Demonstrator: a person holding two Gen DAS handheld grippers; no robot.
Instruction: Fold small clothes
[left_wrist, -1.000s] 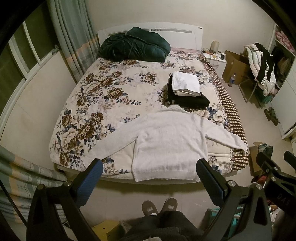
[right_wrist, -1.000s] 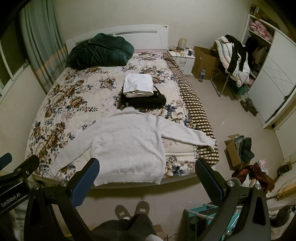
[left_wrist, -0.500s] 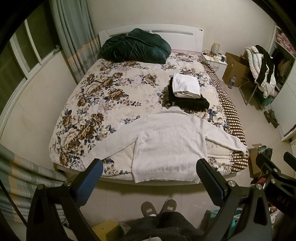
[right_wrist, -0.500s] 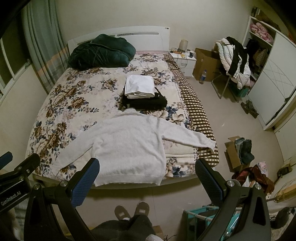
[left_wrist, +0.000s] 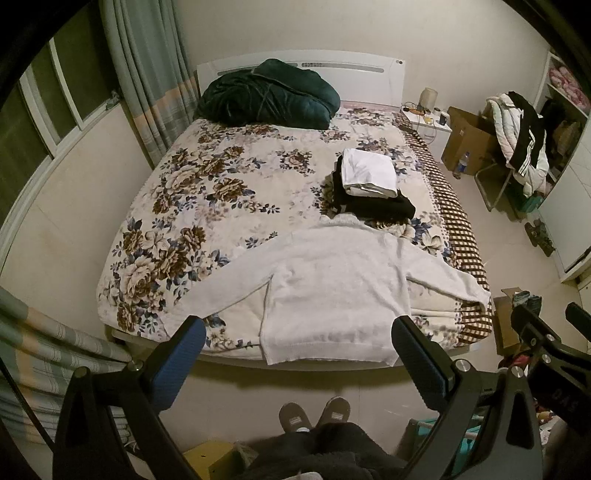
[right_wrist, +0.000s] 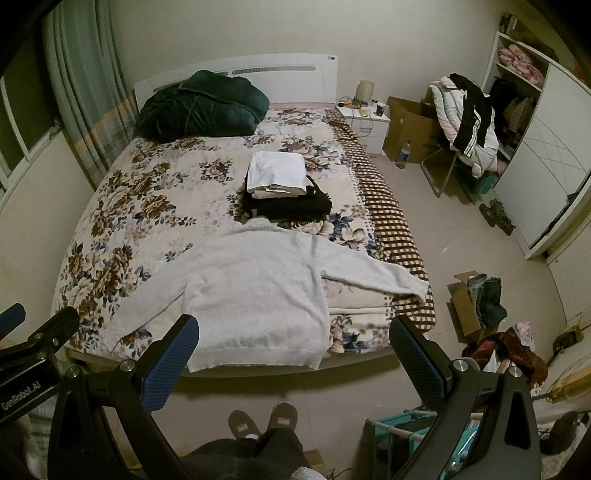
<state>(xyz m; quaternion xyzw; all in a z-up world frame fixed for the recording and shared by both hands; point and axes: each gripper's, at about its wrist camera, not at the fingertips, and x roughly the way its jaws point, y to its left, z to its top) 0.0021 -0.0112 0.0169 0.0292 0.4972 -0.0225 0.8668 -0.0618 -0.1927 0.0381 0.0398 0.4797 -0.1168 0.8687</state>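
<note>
Looking through the left wrist, you hold the left gripper (left_wrist: 297, 354) wide open and empty above the floor, short of the bed's (left_wrist: 155, 295) foot edge. The sweater (left_wrist: 332, 291) lies flat, hem at that edge, sleeves spread. Almost nothing has shifted over the last second, so folding has not begun. From the right wrist, your right gripper (right_wrist: 293, 350) is spread open too, holding nothing; a folded stack (right_wrist: 284, 188) sits behind the collar, toward the right edge.
</note>
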